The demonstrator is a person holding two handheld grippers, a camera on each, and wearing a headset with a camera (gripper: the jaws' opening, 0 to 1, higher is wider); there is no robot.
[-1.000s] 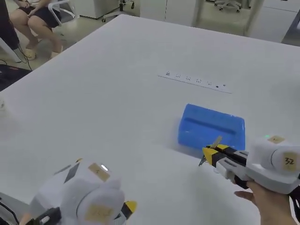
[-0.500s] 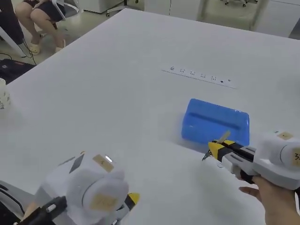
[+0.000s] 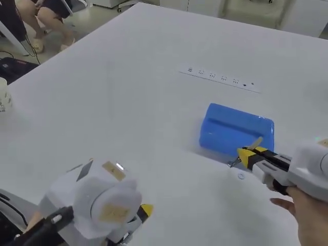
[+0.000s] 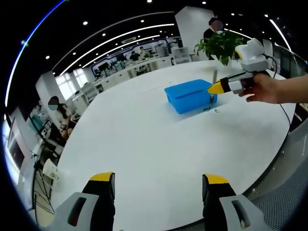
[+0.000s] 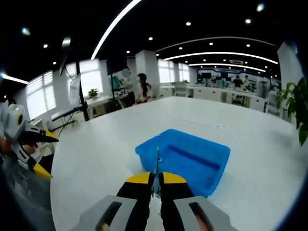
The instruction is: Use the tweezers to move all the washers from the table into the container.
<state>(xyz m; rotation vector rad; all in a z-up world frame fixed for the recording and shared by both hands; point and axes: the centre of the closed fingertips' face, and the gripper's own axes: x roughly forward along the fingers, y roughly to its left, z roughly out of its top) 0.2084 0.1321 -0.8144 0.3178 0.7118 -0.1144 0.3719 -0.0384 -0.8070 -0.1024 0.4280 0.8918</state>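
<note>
Silvery tweezers point(image 3: 255, 143) were clamped in the right gripper point(image 5: 157, 180), tips slanted down just before the blue container point(image 3: 238, 128). The left gripper point(image 4: 159, 179) was held with jaws apart.

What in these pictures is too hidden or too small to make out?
- Floor of the blue plastic container: its near wall hides part in the right gripper view, and the head view blurs it. Whether washers lie inside cannot be told.
- Tips of the thin metal tweezers clamped in the right gripper: too small in the head view to show whether they hold anything.
- Small ring on the white table: too small to confirm as a washer.
</note>
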